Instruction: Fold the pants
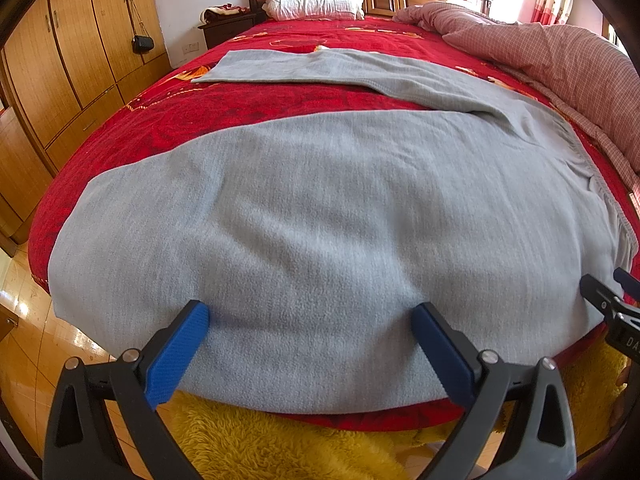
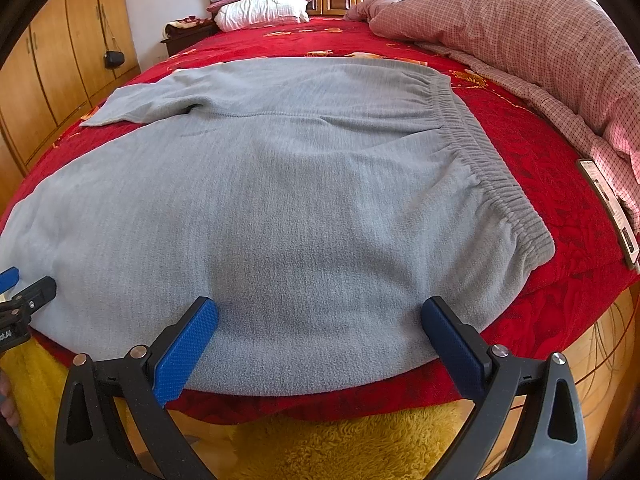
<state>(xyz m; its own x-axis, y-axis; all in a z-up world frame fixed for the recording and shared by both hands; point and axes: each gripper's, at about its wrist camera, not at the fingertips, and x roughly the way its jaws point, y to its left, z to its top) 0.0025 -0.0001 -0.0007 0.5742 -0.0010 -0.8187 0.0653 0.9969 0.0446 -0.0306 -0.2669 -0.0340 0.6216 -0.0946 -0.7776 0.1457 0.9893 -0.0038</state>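
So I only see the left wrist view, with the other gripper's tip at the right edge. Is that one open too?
Observer: Yes, the right gripper is open, fingers spread over the near edge of the grey fleece pants.
Operator: And the waistband?
Observer: The elastic waistband lies flat on the red bedspread, ending at the near right corner.
Operator: Anything beside it?
Observer: A flat remote-like object lies by the checked quilt's edge.

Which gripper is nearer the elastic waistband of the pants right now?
Right. The right gripper sits at the near hem, just left of the waistband. The left gripper is farther left along the gray pants, toward the legs.
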